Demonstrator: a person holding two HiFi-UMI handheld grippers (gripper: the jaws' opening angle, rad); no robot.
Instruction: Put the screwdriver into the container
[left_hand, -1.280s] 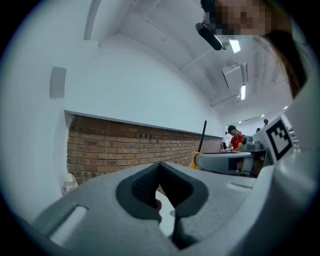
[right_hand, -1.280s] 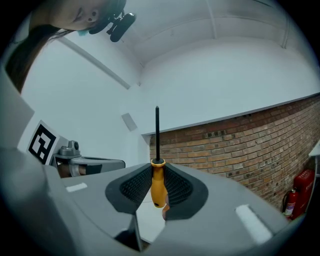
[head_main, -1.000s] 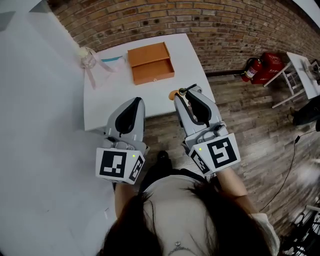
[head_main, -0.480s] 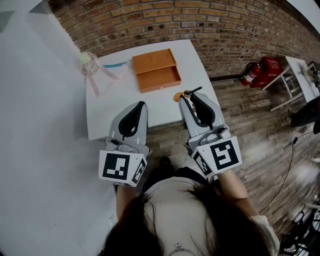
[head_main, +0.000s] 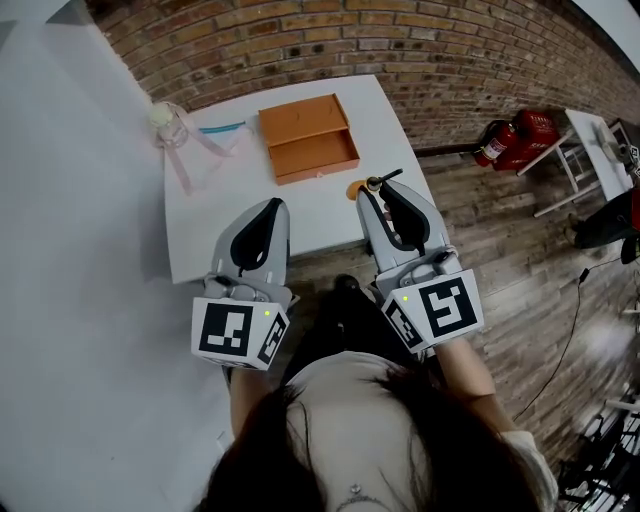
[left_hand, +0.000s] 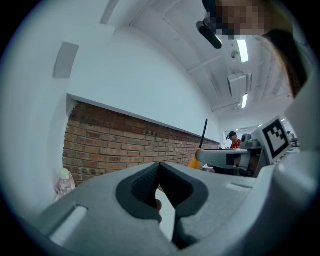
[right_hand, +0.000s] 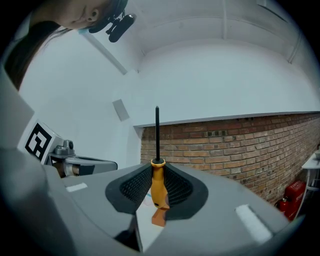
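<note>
An orange-handled screwdriver (right_hand: 157, 185) with a black shaft stands upright between the jaws of my right gripper (right_hand: 156, 186), which is shut on its handle; its handle (head_main: 353, 189) and shaft tip show at the gripper's front (head_main: 378, 190) in the head view, over the table's near right edge. The open orange container (head_main: 307, 137) lies on the white table (head_main: 210, 215), farther away and to the left. My left gripper (head_main: 262, 222) hovers at the table's near edge, jaws shut with nothing between them; from its own camera (left_hand: 159, 180) the pads meet.
A clear jar with pink ribbon (head_main: 168, 122) and a blue pen-like item (head_main: 225, 128) sit at the table's far left. A brick wall runs behind. Red fire extinguishers (head_main: 510, 137) and a white side table (head_main: 598, 150) stand on the wood floor to the right.
Both grippers and the head view shifted slightly relative to the table; the right gripper kept its hold on the screwdriver near the table's right edge.
</note>
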